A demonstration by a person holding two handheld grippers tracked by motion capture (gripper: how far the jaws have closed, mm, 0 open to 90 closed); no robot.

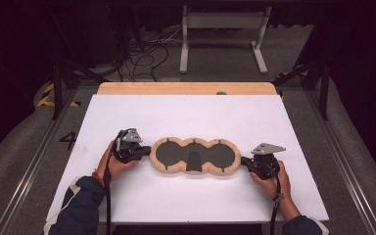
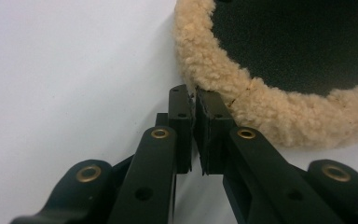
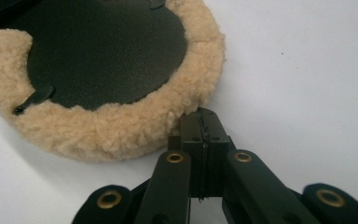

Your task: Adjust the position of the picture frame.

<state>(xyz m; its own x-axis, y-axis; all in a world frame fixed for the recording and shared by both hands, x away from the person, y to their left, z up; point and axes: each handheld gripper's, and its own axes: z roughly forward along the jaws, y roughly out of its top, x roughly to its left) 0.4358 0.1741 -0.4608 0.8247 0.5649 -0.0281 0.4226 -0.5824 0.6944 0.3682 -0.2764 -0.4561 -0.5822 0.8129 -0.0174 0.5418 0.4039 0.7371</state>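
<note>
The fleece-edged three-lobed pad (image 1: 195,155) lies flat on the white table (image 1: 186,115). The left gripper (image 1: 144,151) and right gripper (image 1: 245,160) meet its opposite ends, jaws pressed together, seemingly pinching its fleece rim, likely to stretch or lift it evenly.

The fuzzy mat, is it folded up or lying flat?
Flat. The fuzzy mat lies spread on the white table, all three dark rounds facing up, its ends beside the grippers.
</note>
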